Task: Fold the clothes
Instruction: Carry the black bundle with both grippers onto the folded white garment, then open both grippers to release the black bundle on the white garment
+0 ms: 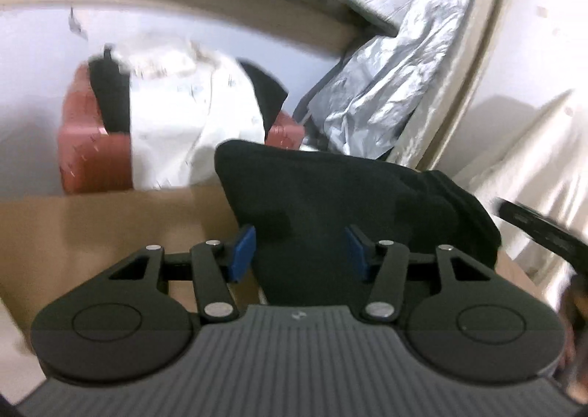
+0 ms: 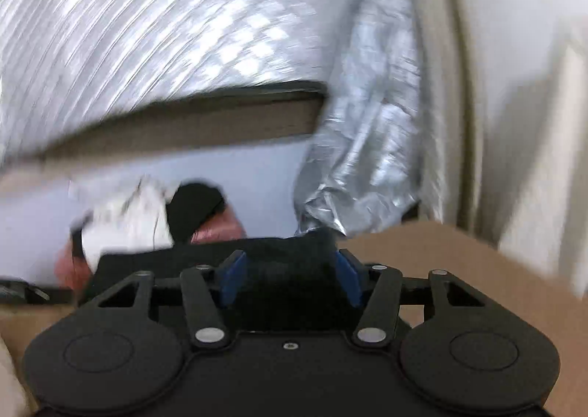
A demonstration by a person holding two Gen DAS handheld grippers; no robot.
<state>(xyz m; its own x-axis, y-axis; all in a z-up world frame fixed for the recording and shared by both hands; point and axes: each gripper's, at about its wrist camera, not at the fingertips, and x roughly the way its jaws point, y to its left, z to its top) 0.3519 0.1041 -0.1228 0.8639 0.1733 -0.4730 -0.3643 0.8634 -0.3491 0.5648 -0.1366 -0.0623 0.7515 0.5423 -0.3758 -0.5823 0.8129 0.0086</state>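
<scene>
Black garment (image 1: 330, 196) lay folded on the brown bench (image 1: 92, 233), its long axis running left to right. Left gripper (image 1: 299, 251) and right gripper (image 2: 288, 275) hovered angled slightly downward, jaws half-spread, cloth between them; contact unclear.

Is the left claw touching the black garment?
Cannot tell. In the left wrist view the left claw frames the black garment, but blur hides any pad contact.

This looks like a storeroom or spare room of a home: a brown cardboard surface (image 1: 92, 233), crumpled silver foil sheeting (image 1: 386, 86) against a cream wall (image 2: 533, 86), and a red suitcase (image 1: 92, 152) heaped with white and black clothes (image 1: 176, 115).
</scene>
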